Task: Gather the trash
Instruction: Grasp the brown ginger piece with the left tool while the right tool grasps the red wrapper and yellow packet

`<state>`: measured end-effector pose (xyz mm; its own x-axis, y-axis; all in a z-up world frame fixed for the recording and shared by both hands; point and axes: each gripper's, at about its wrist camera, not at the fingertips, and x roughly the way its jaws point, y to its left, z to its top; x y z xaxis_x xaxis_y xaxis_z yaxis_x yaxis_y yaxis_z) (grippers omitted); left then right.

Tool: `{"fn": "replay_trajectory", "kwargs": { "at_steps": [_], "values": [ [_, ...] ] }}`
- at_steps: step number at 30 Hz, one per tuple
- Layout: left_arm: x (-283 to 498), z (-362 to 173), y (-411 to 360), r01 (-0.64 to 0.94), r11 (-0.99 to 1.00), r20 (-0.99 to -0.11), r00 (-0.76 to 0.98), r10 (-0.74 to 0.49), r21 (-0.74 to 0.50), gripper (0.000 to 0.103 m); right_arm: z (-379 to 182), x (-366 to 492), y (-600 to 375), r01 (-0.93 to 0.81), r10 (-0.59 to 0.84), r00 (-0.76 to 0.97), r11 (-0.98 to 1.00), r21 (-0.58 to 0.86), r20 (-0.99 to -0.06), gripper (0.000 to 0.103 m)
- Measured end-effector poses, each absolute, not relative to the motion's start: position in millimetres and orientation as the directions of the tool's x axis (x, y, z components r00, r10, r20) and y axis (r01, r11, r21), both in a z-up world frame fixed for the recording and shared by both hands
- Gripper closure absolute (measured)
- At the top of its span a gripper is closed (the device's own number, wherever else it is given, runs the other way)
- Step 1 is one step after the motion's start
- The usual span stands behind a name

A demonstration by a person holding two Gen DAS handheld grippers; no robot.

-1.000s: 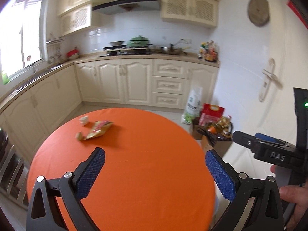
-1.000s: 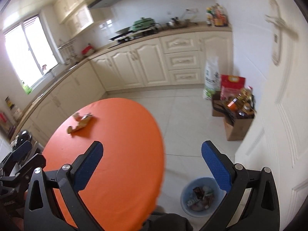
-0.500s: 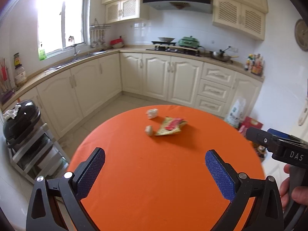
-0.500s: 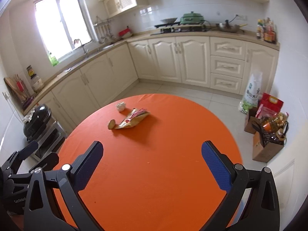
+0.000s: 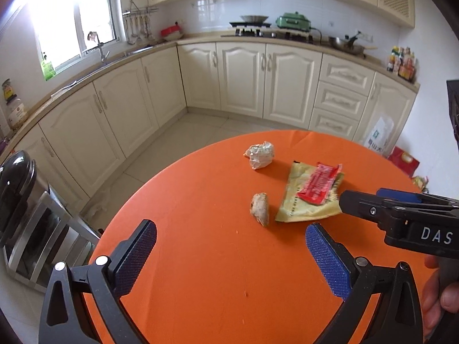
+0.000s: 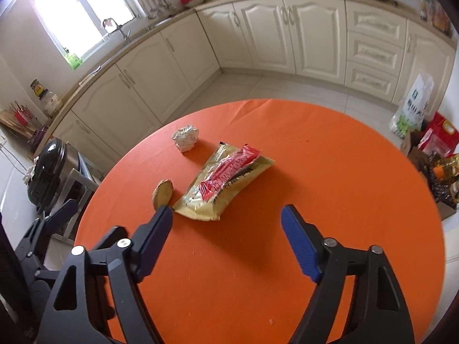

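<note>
Three pieces of trash lie on the round orange table point(image 5: 200, 272) point(image 6: 344, 172): a crumpled white paper ball point(image 5: 259, 154) point(image 6: 186, 138), a small brown scrap point(image 5: 260, 208) point(image 6: 162, 192), and a flat yellow wrapper point(image 5: 304, 203) point(image 6: 218, 192) with a red wrapper point(image 5: 319, 183) point(image 6: 229, 173) on top. My left gripper point(image 5: 231, 233) hovers open, short of the brown scrap, nothing between its fingers. My right gripper point(image 6: 226, 219) is above the table just short of the yellow wrapper, its jaws closing with nothing between them; it shows from the side at the right of the left wrist view point(image 5: 344, 199).
Cream kitchen cabinets point(image 5: 243, 77) ring the room behind the table. A black appliance on a metal rack point(image 5: 17, 189) stands at the table's left. Bags and a box of bottles point(image 6: 439, 166) sit on the floor at the right.
Both grippers have swung toward the trash and dropped closer to the table; the pieces now look much larger. The right gripper's jaws have narrowed.
</note>
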<state>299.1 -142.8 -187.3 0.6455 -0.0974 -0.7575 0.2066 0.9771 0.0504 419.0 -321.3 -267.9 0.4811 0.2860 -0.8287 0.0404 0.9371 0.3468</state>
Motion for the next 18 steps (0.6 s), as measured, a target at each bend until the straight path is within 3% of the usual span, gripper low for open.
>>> {"fn": "replay_trajectory", "kwargs": {
  "at_steps": [3,5,7,8,10,14,16,18],
  "values": [
    [356.5,-198.7,-149.2,0.224,0.973,-0.779,0.620,-0.098,0.055,0.003,-284.4,435.2,-319.3,0.050,0.327,0.440,0.921,0.387,-0.836,0.041],
    [381.6,-207.4,-153.1,0.230,0.972,-0.788,0.606,-0.105,0.047,0.007,-292.3,442.6,-319.0,0.054,0.344,0.424,0.914,0.403,-0.838,0.060],
    [405.2,-215.1,-156.4,0.249,0.968,-0.798,0.586,-0.143,0.010,0.023,-297.8,447.2,-316.6,0.043,0.359,0.411,0.911,0.411,-0.838,0.074],
    [416.8,-218.8,-159.6,0.264,0.965,-0.806,0.570,-0.157,-0.002,0.026,-299.6,448.8,-314.0,0.027,0.362,0.404,0.913,0.407,-0.840,0.078],
    [437.4,-228.2,-156.5,0.282,0.959,-0.817,0.548,-0.179,-0.021,0.049,-298.3,449.4,-310.6,-0.004,0.346,0.405,0.926,0.377,-0.846,0.083],
    [462.7,-231.9,-145.3,0.289,0.955,-0.809,0.546,-0.216,-0.060,0.064,-294.3,439.9,-311.8,-0.036,0.342,0.415,0.932,0.361,-0.843,0.086],
    [473.0,-231.4,-135.9,0.280,0.956,-0.808,0.540,-0.235,-0.090,0.084,-289.9,431.2,-313.6,-0.053,0.325,0.424,0.941,0.335,-0.846,0.086],
    [471.4,-231.0,-127.4,0.282,0.953,-0.808,0.533,-0.251,-0.110,0.088,-284.2,419.2,-315.6,-0.069,0.294,0.434,0.953,0.294,-0.852,0.086]
  ]
}}
